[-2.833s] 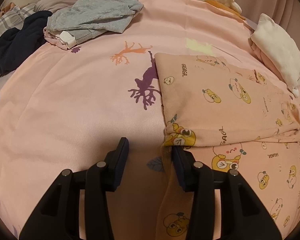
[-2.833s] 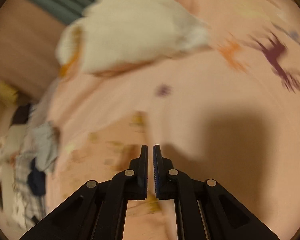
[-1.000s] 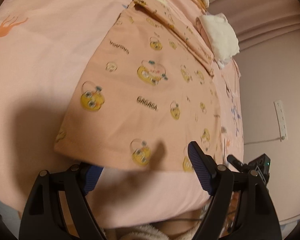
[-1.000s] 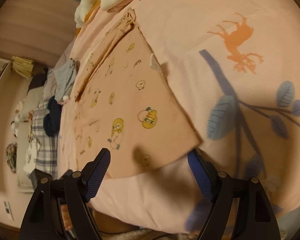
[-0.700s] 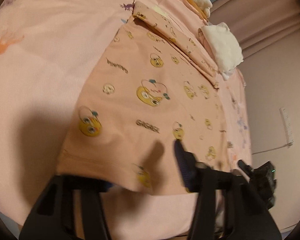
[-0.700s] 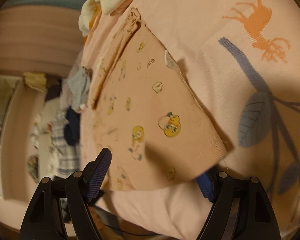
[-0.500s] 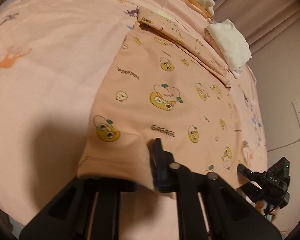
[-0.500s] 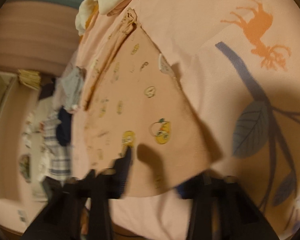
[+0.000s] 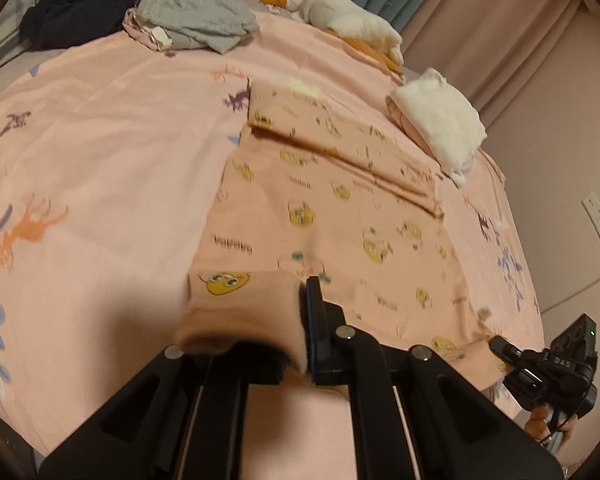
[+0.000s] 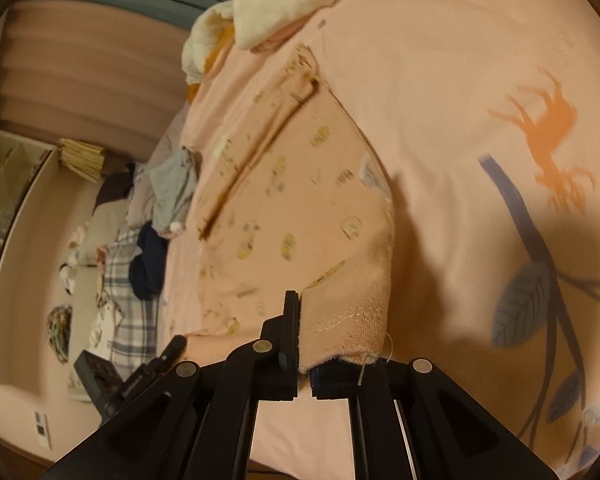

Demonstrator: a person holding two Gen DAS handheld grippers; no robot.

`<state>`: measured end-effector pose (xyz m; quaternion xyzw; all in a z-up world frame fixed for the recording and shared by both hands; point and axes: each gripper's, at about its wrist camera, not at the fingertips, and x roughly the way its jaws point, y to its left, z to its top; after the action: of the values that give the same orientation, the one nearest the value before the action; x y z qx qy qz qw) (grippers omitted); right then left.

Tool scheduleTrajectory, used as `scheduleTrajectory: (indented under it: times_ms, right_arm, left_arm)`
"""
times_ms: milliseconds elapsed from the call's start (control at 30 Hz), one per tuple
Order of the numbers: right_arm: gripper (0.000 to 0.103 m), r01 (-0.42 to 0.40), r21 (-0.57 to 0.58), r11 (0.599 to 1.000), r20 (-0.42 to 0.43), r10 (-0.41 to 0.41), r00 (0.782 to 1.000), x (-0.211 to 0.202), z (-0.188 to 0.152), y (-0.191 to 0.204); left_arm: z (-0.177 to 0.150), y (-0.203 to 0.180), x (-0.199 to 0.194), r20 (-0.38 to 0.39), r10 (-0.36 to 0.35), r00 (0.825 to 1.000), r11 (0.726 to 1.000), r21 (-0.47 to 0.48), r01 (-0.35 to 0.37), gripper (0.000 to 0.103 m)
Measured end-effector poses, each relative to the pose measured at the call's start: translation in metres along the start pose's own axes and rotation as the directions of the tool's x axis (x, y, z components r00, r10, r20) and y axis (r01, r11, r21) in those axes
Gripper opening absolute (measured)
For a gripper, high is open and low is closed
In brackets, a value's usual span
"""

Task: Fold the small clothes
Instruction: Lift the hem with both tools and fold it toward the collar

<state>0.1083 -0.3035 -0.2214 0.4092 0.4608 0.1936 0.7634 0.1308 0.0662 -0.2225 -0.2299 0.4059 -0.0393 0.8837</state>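
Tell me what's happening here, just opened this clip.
A person is folding a peach cartoon-print garment spread on a pink bedsheet. Both tongs have just been closing: the left tongs pinch one near corner of the hem, the right tongs pinch the other, with fabric clamped between the jaws. The far side is already folded over. Other clothes sit piled at the far end.

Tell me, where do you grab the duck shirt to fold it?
By the two corners of the near hem, from the bed's edge. The duck shirt lies flat, its hem edge facing us, and both tongs, left and right, already pinch there.
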Motion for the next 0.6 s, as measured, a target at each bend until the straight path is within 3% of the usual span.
scheduleTrajectory:
  times_ms: [267,433,600]
  right_arm:
    - [0.007,-0.025,-0.072,0.997,0.067,0.030,0.997,0.000,0.040,0.033]
    - [0.007,-0.024,-0.097,0.995,0.078,0.031,0.996,0.020,0.079,0.050]
    - [0.007,-0.005,-0.180,0.984,0.109,0.025,0.994,0.039,0.120,0.076]
  left_arm:
    - [0.046,0.001,-0.002,0.112,-0.018,0.993,0.996,-0.081,0.027,0.007]
    - [0.082,0.004,0.019,0.161,0.005,0.987,0.991,-0.131,0.016,0.006]
    - [0.127,0.004,0.041,0.214,-0.019,0.977,0.986,-0.158,0.054,0.006]
